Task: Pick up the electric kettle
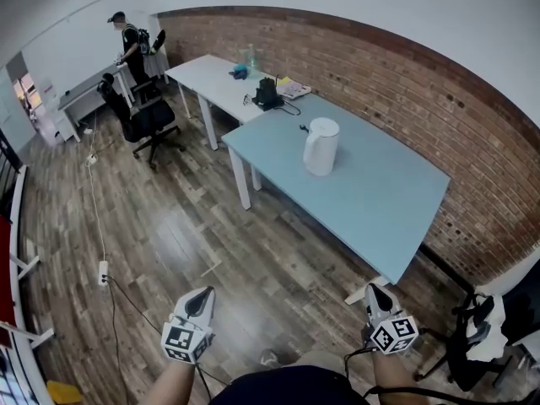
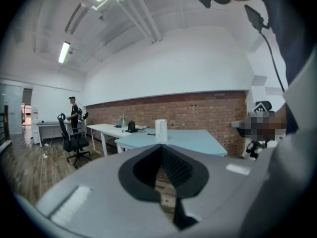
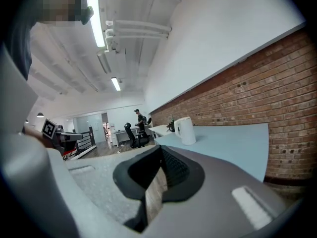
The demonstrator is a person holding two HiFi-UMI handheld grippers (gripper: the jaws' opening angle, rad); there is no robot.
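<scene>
Both tools sit at the near edge of the scene, above the wood floor (image 1: 253, 251): left gripper (image 1: 199, 298) and right gripper (image 1: 376, 295). Each has its jaws pressed together with nothing between them. Kettle (image 1: 321, 146): white, upright, on the blue table (image 1: 396, 201), toward its far-left part and well apart from both grippers. Brick wall (image 1: 439, 99) runs behind the table. White table (image 1: 211, 78) adjoins at far left. Person (image 1: 129, 45) stands beyond it.
</scene>
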